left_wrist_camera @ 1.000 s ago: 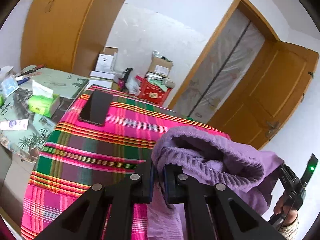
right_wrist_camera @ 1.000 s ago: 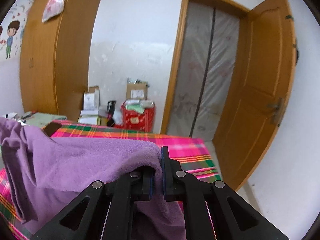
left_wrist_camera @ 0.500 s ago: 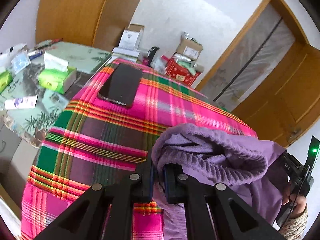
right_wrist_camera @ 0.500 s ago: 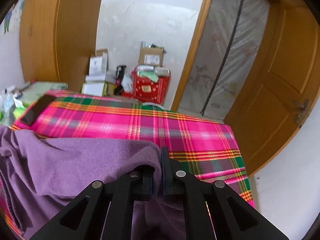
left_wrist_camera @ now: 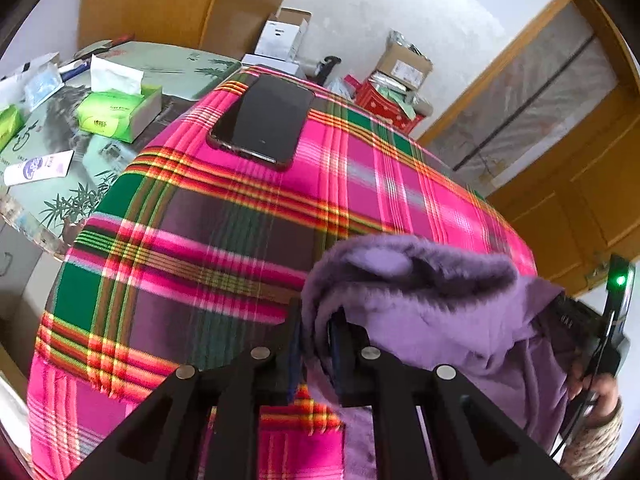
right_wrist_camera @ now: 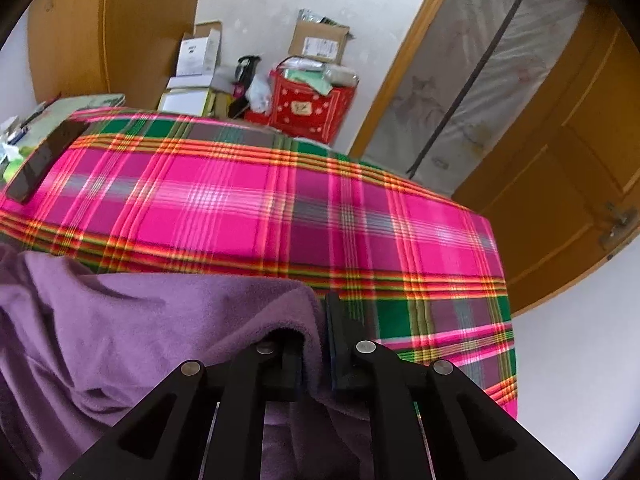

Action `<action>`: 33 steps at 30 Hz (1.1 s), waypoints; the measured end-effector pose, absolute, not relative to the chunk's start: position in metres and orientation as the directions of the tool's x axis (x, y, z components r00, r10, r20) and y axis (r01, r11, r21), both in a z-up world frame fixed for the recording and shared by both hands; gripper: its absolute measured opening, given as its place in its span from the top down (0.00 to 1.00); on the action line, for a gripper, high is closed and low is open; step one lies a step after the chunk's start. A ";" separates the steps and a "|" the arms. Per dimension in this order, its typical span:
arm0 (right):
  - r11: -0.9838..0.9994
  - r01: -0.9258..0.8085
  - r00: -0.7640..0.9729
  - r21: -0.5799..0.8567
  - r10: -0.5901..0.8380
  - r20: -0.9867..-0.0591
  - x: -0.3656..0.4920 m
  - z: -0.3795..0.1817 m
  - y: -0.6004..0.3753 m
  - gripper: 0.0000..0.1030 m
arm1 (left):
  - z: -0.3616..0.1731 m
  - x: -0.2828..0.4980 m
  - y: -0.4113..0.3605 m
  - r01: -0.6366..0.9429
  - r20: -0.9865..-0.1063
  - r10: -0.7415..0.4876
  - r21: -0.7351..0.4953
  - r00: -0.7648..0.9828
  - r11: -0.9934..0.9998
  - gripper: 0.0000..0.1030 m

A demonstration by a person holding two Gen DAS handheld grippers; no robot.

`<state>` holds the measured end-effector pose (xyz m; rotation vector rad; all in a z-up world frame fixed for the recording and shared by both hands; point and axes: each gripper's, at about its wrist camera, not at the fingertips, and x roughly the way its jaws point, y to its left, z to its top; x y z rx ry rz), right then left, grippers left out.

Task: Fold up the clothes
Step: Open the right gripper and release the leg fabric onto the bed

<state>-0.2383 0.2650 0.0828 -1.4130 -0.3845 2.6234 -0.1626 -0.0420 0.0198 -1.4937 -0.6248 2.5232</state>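
A purple fleece garment (left_wrist_camera: 420, 292) hangs bunched between my two grippers, low over the table's pink plaid cloth (left_wrist_camera: 200, 240). My left gripper (left_wrist_camera: 316, 320) has a fold of it between its fingers; the jaws are opening, with the pads touching the fleece. In the right wrist view the garment (right_wrist_camera: 160, 320) spreads to the left, and its edge sits between the jaws of my right gripper (right_wrist_camera: 316, 320), which are opening too. The right gripper's body (left_wrist_camera: 592, 332) and a hand (left_wrist_camera: 596, 400) show at the left view's right edge.
A black phone (left_wrist_camera: 262, 120) lies at the plaid cloth's far left corner. Beside it a lower glass-topped table (left_wrist_camera: 48, 168) carries a green tissue box (left_wrist_camera: 116, 114) and small items. Cardboard boxes and a red basket (right_wrist_camera: 312, 108) stand by the wall; a wooden door (right_wrist_camera: 580, 160) is to the right.
Both grippers have dropped and tilted down toward the plaid cloth, carrying the purple garment lower. The gap between each pair of jaws is slightly wider than before.
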 end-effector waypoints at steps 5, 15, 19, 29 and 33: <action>-0.969 0.010 -0.593 -0.247 0.193 -0.782 -0.217 0.104 0.266 0.79 | 0.025 -0.144 -0.049 0.083 -0.809 0.347 -0.434 -0.475 -0.897 0.82; -0.992 0.009 -0.676 -0.126 0.087 -0.731 -0.131 0.136 0.280 0.74 | 0.035 -0.082 -0.036 0.012 -0.816 0.351 -0.401 -0.459 -0.916 0.72; -0.998 -0.007 -0.711 -0.066 0.052 -0.701 -0.093 0.141 0.288 0.74 | 0.031 -0.064 -0.036 0.026 -0.813 0.368 -0.424 -0.452 -0.905 0.71; -0.978 -0.066 -0.746 0.196 -0.082 -0.661 -0.016 0.115 0.314 0.74 | 0.029 -0.015 -0.028 0.065 -0.786 0.391 -0.476 -0.479 -0.877 0.68; -0.948 -0.046 -0.766 0.315 -0.169 -0.620 0.003 0.103 0.317 0.74 | 0.028 -0.008 -0.021 0.056 -0.782 0.381 -0.466 -0.493 -0.883 0.67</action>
